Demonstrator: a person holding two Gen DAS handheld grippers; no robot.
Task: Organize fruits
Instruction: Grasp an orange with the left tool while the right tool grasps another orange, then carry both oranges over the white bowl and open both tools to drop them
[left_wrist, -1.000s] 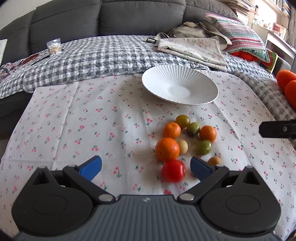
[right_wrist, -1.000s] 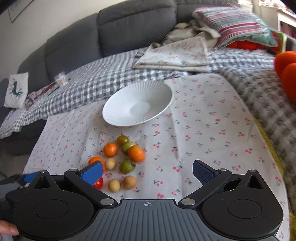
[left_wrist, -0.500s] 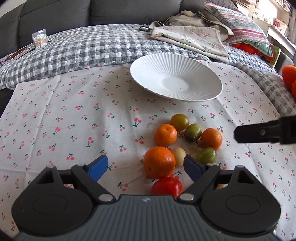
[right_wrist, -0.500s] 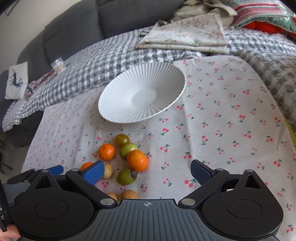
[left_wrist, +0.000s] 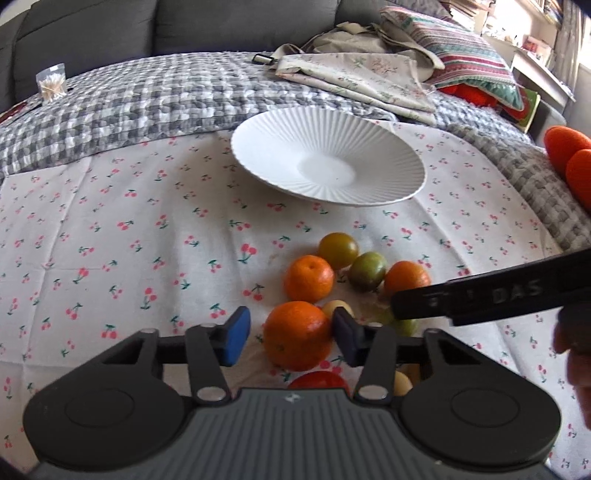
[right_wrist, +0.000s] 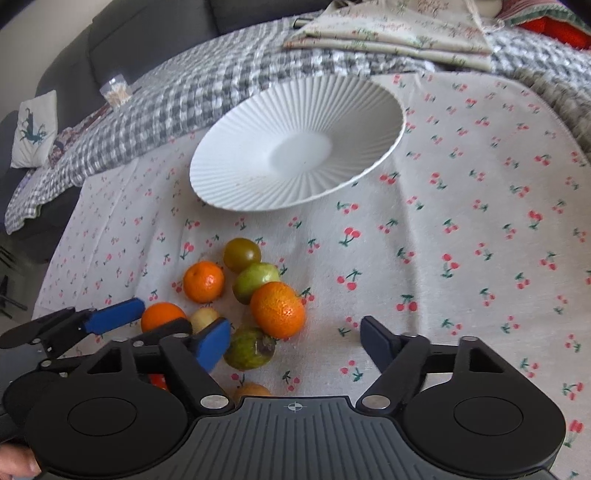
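Observation:
Several small fruits lie in a cluster on the cherry-print cloth (left_wrist: 110, 229), in front of an empty white ribbed plate (left_wrist: 325, 162) (right_wrist: 295, 147). My left gripper (left_wrist: 291, 338) is closing around the largest orange (left_wrist: 297, 343). Its dark right pad (left_wrist: 345, 339) reaches the fruit, while a gap remains at the blue left pad (left_wrist: 236, 336). A red tomato (left_wrist: 319, 380) peeks out below it. My right gripper (right_wrist: 295, 341) is also closing, open over a green fruit (right_wrist: 247, 349) and an orange (right_wrist: 277, 308), pressing on neither. Its black finger (left_wrist: 480, 295) crosses the left wrist view.
A grey checked blanket (left_wrist: 129, 103) lies behind the cloth, with folded floral fabric (left_wrist: 354, 81), a striped pillow (left_wrist: 461, 55) and a small clear cup (left_wrist: 51, 81) on it. Orange plush shapes (left_wrist: 569, 155) sit at the right edge. A hand (left_wrist: 576, 369) shows there too.
Both grippers have come down and forward onto the fruit cluster, and their jaws have narrowed. The large orange now sits between the left fingers.

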